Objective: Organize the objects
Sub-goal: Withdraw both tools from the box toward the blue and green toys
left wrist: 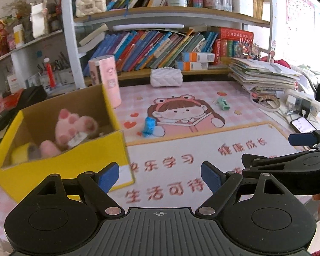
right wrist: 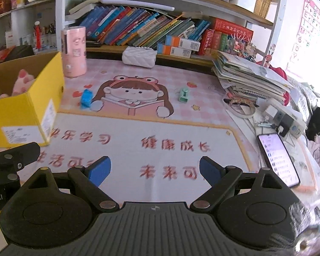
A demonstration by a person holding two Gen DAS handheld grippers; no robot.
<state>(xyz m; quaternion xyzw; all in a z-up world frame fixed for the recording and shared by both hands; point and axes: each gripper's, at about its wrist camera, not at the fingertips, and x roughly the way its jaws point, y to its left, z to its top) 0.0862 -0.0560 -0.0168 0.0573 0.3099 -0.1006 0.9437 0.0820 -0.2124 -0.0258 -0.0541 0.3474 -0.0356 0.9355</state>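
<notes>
A yellow cardboard box [left wrist: 59, 166] stands at the left of the desk mat and holds a pink plush toy [left wrist: 72, 128] and a yellow tape roll [left wrist: 21, 153]; the box also shows in the right wrist view [right wrist: 27, 111]. A small blue object [left wrist: 149, 126] [right wrist: 86, 98] and a small green object [left wrist: 223, 104] [right wrist: 183, 95] lie on the mat. My left gripper [left wrist: 160, 178] is open and empty, just right of the box. My right gripper [right wrist: 154, 170] is open and empty over the mat's front part; it shows at the right of the left wrist view [left wrist: 300, 147].
A pink cylinder [right wrist: 73, 52] stands behind the box. A white quilted pouch [right wrist: 138, 56] lies by the bookshelf. A stack of papers and books [right wrist: 249, 76], a power strip [right wrist: 288, 119] and a lit phone [right wrist: 277, 160] sit at the right.
</notes>
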